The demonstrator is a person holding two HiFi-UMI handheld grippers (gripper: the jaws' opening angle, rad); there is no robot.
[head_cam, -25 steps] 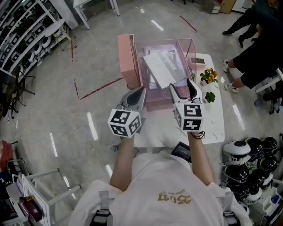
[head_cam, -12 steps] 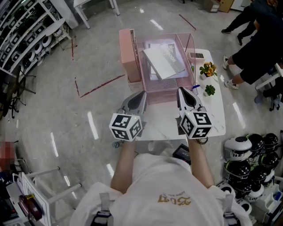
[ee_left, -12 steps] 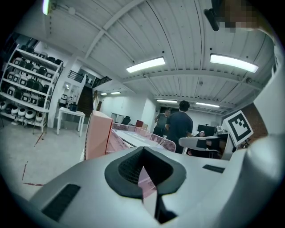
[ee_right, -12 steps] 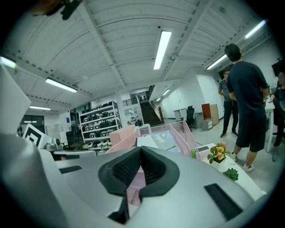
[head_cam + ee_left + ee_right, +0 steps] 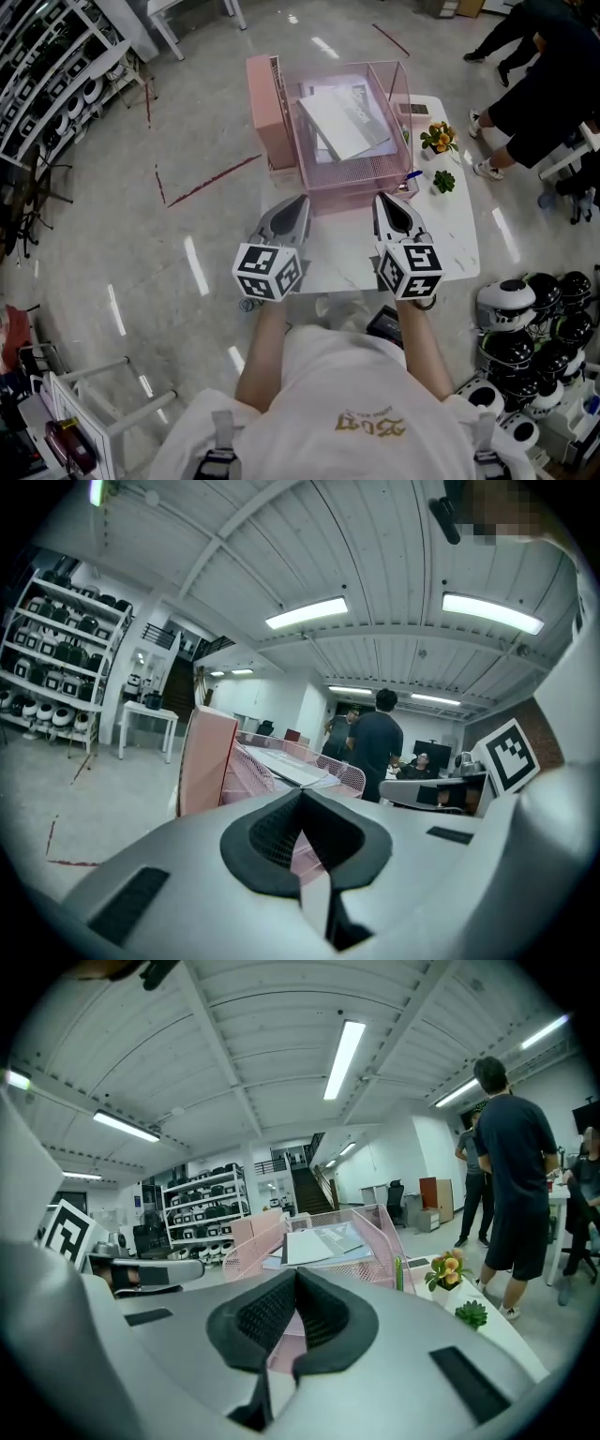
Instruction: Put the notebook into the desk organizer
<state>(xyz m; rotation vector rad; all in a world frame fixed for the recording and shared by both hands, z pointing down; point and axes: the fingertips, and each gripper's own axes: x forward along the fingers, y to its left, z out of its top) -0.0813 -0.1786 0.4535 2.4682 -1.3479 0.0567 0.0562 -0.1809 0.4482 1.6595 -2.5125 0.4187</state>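
In organizer (image 5: 354,176), notebook (image 5: 342,120), beyond L hand-held gripper (image 5: 302,201), R hand-held gripper (image 5: 383,199), both closed, empty.

Print on the cover of the notebook (image 5: 342,120) inside the desk organizer (image 5: 352,176) is too small to read. Sheets (image 5: 325,148) beneath the notebook are largely covered by it. A small flat item (image 5: 410,109) just right of the organizer cannot be identified. A person (image 5: 548,89) well right of the organizer is cut off by the picture's edge. The organizer's base is hidden behind the left gripper (image 5: 301,797) and right gripper (image 5: 298,1275) in their own views.
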